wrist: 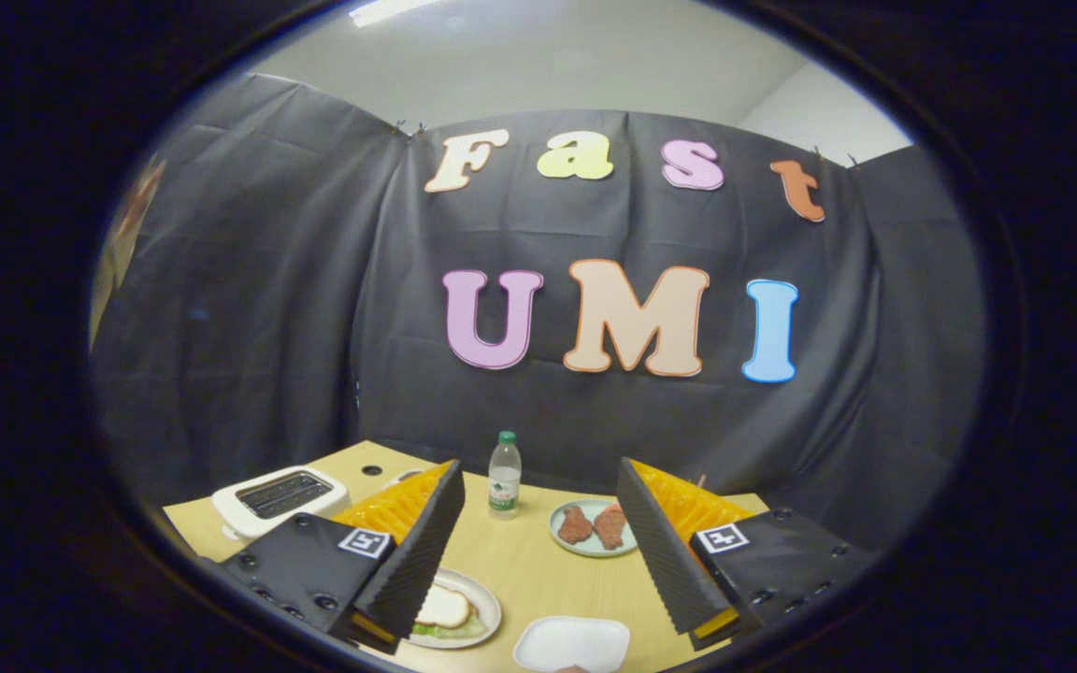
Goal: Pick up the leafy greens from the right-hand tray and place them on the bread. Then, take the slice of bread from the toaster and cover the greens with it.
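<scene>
with my claw (538, 551) released and raised over the surface (529, 570), bread (443, 608) sits on leafy greens (452, 630) on the plate (487, 603) by my left finger; toaster (279, 497) beyond it.

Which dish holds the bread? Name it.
The round white plate by the open gripper, with bread slice over greens. The round green plate holds brown pieces; the white tray looks bare.
</scene>
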